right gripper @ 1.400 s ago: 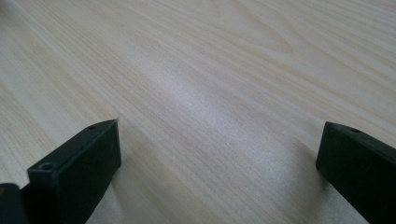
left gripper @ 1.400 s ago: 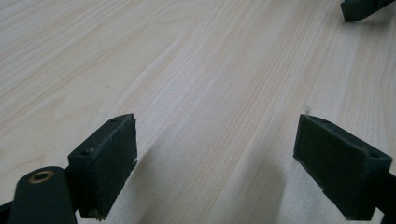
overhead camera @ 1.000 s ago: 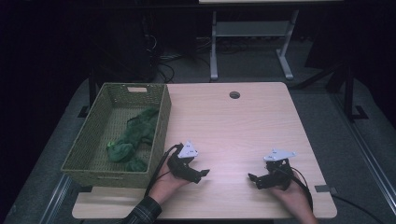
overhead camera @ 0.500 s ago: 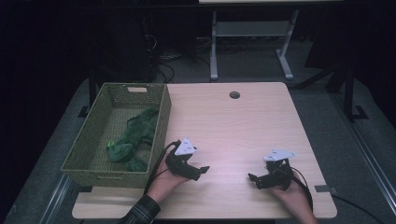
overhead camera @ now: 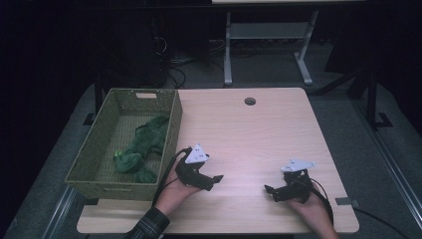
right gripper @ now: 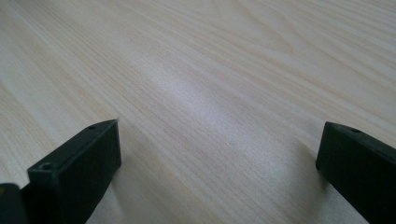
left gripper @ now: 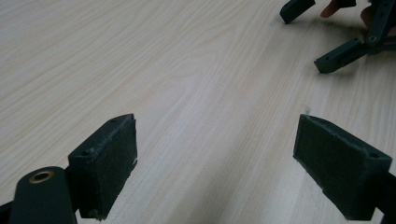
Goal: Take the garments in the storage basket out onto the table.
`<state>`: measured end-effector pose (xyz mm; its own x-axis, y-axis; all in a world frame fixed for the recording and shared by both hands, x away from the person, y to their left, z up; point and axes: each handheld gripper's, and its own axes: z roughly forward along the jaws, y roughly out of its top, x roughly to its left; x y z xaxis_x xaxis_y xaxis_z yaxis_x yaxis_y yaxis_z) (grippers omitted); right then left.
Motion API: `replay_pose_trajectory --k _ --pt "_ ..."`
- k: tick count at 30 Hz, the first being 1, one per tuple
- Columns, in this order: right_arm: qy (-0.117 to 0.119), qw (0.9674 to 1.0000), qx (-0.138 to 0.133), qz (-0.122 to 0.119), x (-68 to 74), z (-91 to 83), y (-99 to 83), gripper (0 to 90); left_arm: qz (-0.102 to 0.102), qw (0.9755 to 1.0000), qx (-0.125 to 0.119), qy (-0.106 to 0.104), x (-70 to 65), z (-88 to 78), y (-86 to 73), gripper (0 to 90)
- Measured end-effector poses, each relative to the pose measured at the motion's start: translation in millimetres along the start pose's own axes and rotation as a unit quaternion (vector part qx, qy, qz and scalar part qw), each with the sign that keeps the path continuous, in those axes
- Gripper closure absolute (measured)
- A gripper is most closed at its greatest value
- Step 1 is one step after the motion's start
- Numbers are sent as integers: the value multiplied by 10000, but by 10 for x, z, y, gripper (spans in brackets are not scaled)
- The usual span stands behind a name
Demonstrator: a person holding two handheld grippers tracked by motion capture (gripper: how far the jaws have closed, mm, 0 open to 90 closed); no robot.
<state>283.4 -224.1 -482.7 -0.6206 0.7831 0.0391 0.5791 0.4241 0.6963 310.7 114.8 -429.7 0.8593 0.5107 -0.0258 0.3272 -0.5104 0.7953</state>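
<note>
A green plush toy (overhead camera: 141, 147) lies inside the olive woven basket (overhead camera: 170, 135) at the table's left. My left gripper (overhead camera: 215, 181) rests low on the wooden table (overhead camera: 249, 134) just right of the basket's near corner, pointing right, jaws wide apart and empty. In the left gripper view the left gripper (left gripper: 224, 163) stands open over bare wood, with the right gripper's jaws (left gripper: 327, 37) farther off at top right. My right gripper (overhead camera: 270, 191) sits near the front right, pointing left, open with nothing between its jaws; the right gripper (right gripper: 217, 163) hovers over bare wood.
A round cable hole (overhead camera: 250, 101) is near the table's far edge. Behind the table stands a grey metal frame (overhead camera: 263, 45) on a dark floor. Cables trail from both grippers toward the near edge.
My left gripper has drifted slightly to the right and toward the near edge. The right gripper has stayed in place.
</note>
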Motion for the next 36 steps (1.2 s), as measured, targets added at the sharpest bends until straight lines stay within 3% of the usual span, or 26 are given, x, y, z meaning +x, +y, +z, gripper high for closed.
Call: replay_pose_trajectory --k 16,36 --pt "0 10000 -2 2 0 0 0 0 -78 9999 -107 -62 14 -117 129 129" --pt "-2 10000 -4 3 1 -1 -2 0 -16 9997 -206 -93 45 -286 354 130"
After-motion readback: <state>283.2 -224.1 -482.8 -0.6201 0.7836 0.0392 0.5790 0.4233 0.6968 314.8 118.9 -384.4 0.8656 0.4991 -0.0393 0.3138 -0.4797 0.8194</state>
